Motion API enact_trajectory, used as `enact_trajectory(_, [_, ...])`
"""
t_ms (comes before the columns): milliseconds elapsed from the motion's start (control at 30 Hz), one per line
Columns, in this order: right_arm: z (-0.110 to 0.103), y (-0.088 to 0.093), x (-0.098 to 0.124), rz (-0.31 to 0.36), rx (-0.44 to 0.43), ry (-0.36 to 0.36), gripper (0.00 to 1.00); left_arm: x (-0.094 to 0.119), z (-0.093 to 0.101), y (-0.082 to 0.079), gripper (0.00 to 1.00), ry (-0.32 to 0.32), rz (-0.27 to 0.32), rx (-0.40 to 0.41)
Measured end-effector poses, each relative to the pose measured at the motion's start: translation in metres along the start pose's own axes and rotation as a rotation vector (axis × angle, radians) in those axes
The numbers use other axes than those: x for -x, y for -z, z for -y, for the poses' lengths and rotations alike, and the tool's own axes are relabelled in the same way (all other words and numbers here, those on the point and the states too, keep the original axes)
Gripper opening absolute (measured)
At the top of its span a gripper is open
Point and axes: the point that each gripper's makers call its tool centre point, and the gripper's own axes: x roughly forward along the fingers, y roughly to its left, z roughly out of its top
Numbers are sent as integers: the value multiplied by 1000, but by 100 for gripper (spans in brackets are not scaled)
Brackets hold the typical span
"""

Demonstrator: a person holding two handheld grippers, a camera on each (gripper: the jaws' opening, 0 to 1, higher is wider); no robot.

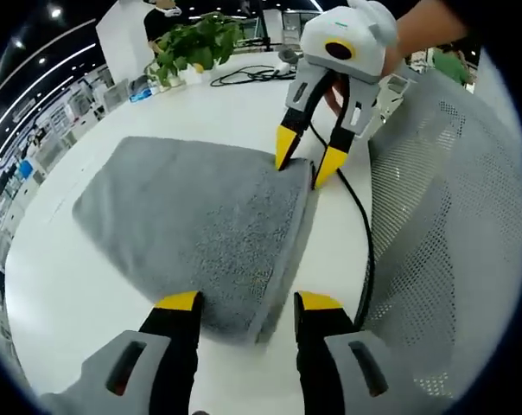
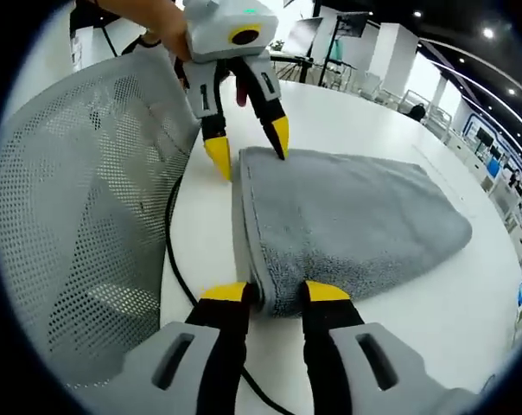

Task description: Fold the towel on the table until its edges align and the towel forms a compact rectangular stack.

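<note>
The left gripper stands with its yellow-tipped jaws parted, straddling one corner of the folded grey towel without pinching it. At the towel's neighbouring corner along the same folded edge, the right gripper likewise has its jaws apart, astride the thick hem. The towel lies flat on the white table, doubled over. A black cable runs just beside the towel's folded edge, and a grey mesh chair back stands beyond the cable. A potted plant sits well apart from the towel.
</note>
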Motion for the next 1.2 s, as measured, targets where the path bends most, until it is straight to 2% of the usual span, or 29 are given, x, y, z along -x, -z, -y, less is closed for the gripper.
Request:
enact_trajectory(33, [0, 0, 0, -1, 0, 0, 22, 0, -3, -10, 43, -16, 58, -1])
enact_trajectory(133, [1, 0, -2, 6, -5, 6, 21, -9, -10, -6, 36, -42, 14, 43])
enact_trajectory(233, [1, -1, -1, 4, -6, 9, 20, -11, -11, -10, 30, -46, 5, 51])
enact_trajectory(433, [2, -3, -4, -14, 5, 6, 17, -13, -18, -8, 21, -54, -6, 132])
enact_trajectory(567, [4, -3, -3, -15, -17, 11, 15, -12, -20, -7, 16, -69, 4, 136])
enact_trajectory(633, [6, -3, -4, -26, 9, 19, 12, -11, -20, -6, 14, -78, 0, 145])
enact_trajectory(767, [7, -3, -5, -53, -18, 15, 9, -11, -18, -7, 11, -101, -18, 105])
enact_trajectory(900, [-5, -1, 0, -70, -17, -27, 8, -7, -7, -8, 10, -78, -31, 62])
enact_trajectory(933, [-9, 0, 1, -68, -49, -50, 8, -6, -4, -8, 10, -69, -31, 57])
enact_trajectory(1000, [-12, 0, 2, -61, -58, -59, 8, -4, 1, -7, 10, -57, -30, 44])
enact_trajectory(1100, [-20, 0, 4, -63, -91, -76, 7, -3, 6, -7, 10, -36, -43, 52])
enact_trajectory(1167, [-26, 0, 5, -70, -81, -88, 7, -1, 12, -7, 10, -16, -59, 37])
enact_trajectory(1200, [-30, 1, 7, -77, -70, -102, 8, 2, 16, -8, 10, 4, -55, 63])
